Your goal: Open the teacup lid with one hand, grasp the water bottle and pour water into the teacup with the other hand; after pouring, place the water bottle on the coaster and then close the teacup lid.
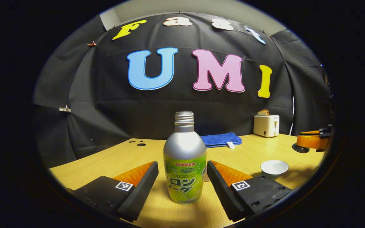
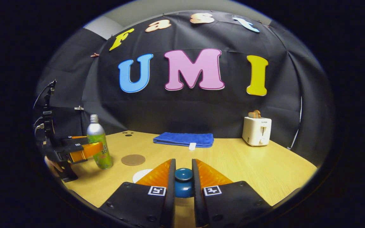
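A silver bottle with a green label and no cap [image 1: 184, 164] stands upright on the wooden table. My left gripper [image 1: 182, 165] is open, one finger on each side of it with a small gap on both sides. In the right gripper view the bottle [image 2: 98, 145] stands at the left with the left gripper [image 2: 86, 151] around it. My right gripper [image 2: 183, 163] is shut on the blue knob of the teacup lid [image 2: 183, 181], held off the cup. The white teacup [image 1: 274, 167] stands open to the right of the bottle. A round brown coaster [image 2: 133, 159] lies beside the bottle.
A folded blue towel [image 2: 184, 139] lies at the back of the table. A white toaster [image 2: 257, 130] with a slice in it stands at the back right. The right gripper [image 1: 312, 141] shows at the far right of the left gripper view.
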`<state>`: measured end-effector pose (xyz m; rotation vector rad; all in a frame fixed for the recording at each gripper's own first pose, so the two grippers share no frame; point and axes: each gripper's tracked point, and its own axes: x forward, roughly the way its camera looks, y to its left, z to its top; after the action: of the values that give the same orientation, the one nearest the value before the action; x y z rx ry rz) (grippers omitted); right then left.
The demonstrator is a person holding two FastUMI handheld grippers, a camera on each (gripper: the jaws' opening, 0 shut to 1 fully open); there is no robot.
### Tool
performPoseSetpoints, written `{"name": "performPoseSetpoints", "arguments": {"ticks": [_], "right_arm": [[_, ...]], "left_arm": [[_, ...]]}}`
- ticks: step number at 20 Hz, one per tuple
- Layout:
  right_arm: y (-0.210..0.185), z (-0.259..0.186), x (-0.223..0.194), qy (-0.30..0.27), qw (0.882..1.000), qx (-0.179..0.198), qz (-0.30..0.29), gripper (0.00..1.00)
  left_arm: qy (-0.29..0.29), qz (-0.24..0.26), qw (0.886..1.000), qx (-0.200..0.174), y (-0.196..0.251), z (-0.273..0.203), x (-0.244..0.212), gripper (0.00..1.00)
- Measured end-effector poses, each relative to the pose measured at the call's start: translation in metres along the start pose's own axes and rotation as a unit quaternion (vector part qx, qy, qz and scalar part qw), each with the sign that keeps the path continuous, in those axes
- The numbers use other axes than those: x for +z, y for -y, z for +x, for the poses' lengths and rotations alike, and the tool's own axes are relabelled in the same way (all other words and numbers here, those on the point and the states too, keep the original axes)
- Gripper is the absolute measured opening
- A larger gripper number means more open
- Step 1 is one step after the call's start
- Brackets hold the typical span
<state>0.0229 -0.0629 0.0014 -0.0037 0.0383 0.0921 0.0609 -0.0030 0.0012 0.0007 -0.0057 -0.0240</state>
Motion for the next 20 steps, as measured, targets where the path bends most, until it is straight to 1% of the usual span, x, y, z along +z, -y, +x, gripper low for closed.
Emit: {"name": "performPoseSetpoints", "arguments": {"ticks": [2, 5, 6, 7, 9, 11, 13, 14, 15, 17, 19, 20], "right_arm": [[0.016, 0.001, -0.004, -0.002, 1.0, -0.015, 0.007, 0.28], [0.031, 0.0, -0.009, -0.004, 0.999, -0.026, 0.019, 0.28], [0.034, 0.0, -0.009, 0.001, 0.999, -0.031, 0.02, 0.28], [0.039, 0.002, -0.006, 0.007, 0.999, -0.037, 0.016, 0.28], [0.045, 0.002, -0.003, 0.018, 0.999, -0.048, 0.001, 0.28], [0.05, 0.004, -0.003, 0.019, 0.998, -0.054, 0.001, 0.28], [0.052, 0.007, -0.003, 0.018, 0.999, -0.051, 0.001, 0.28], [0.054, 0.007, -0.002, 0.018, 0.999, -0.051, 0.001, 0.28], [0.058, 0.006, -0.001, 0.019, 0.998, -0.053, 0.001, 0.28], [0.063, 0.006, -0.001, 0.019, 0.998, -0.054, 0.002, 0.28], [0.072, 0.005, -0.001, 0.019, 0.998, -0.062, 0.002, 0.28], [0.076, 0.004, -0.001, 0.02, 0.998, -0.065, 0.002, 0.28]], "left_arm": [[0.001, 0.0, 1.0, -0.005, 0.003, 0.012, 0.0, 0.97], [0.001, 0.001, 1.0, -0.011, 0.007, 0.026, 0.0, 0.96], [0.002, 0.001, 1.0, -0.011, 0.006, 0.03, -0.002, 0.92], [0.002, 0.001, 1.0, -0.011, 0.007, 0.031, 0.0, 0.9], [0.002, 0.001, 1.0, -0.011, 0.007, 0.032, 0.0, 0.84], [0.002, 0.001, 1.0, -0.011, 0.008, 0.031, -0.001, 0.83], [0.001, 0.003, 1.0, -0.028, 0.016, 0.029, 0.0, 0.81], [0.001, 0.012, 0.999, -0.033, 0.021, 0.027, 0.001, 0.81], [0.003, 0.027, 0.999, -0.032, 0.022, 0.025, 0.002, 0.81], [0.013, 0.081, 0.996, -0.027, 0.026, 0.022, 0.008, 0.81], [0.02, 0.146, 0.989, -0.032, 0.034, 0.022, 0.014, 0.8], [0.019, 0.181, 0.982, -0.041, 0.041, 0.023, 0.016, 0.8]]}}
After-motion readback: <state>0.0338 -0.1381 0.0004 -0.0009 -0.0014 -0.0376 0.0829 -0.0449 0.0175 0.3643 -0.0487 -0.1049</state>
